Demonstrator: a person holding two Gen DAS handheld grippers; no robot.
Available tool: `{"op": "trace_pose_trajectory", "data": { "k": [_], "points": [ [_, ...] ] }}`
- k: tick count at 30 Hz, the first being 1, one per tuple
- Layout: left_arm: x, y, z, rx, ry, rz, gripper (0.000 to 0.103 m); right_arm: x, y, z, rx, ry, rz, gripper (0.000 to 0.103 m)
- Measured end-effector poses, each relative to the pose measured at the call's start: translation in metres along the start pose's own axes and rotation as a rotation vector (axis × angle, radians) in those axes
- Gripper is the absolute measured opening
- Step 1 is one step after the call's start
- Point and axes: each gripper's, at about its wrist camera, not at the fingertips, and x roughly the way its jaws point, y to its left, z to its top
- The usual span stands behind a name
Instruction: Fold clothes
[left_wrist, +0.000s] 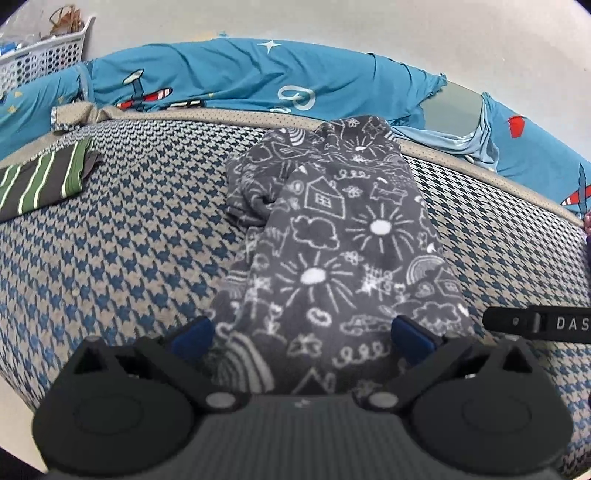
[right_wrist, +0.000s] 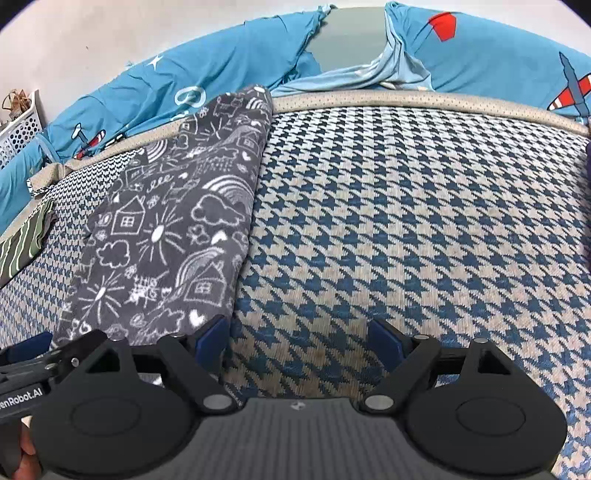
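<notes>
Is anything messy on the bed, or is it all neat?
One thing: the grey doodle-print garment lies mostly flat, but its far left part is bunched into a crumpled lump instead of lying smooth. The striped green garment nearby looks neatly folded. Both grippers are open, holding nothing.

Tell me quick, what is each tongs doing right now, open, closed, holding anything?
Left tongs: open, straddling the grey doodle-print garment, not gripping it.
Right tongs: open, holding nothing.

The left gripper (left_wrist: 302, 334) has its blue-padded fingers (left_wrist: 412, 332) spread wide, holding nothing. The right gripper (right_wrist: 299, 336) sits just beside it, fingers (right_wrist: 386, 338) likewise spread wide and empty, both held low and pointing forward.
</notes>
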Motion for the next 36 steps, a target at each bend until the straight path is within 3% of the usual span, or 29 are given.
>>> {"op": "trace_pose_trajectory", "data": {
  "k": [10, 21, 36],
  "points": [
    [0.009, -0.001, -0.007, 0.008, 0.043, 0.012, 0.103, -0.001, 0.004, 0.005, 0.029, -0.022, 0.064, 0.074],
    [0.013, -0.002, -0.007, 0.019, 0.061, 0.024, 0.103, 0.003, 0.007, 0.007, 0.033, -0.016, 0.074, 0.070],
    [0.014, 0.000, -0.007, 0.019, 0.063, 0.020, 0.103, 0.008, 0.014, 0.009, 0.018, -0.011, 0.147, 0.047]
  ]
}}
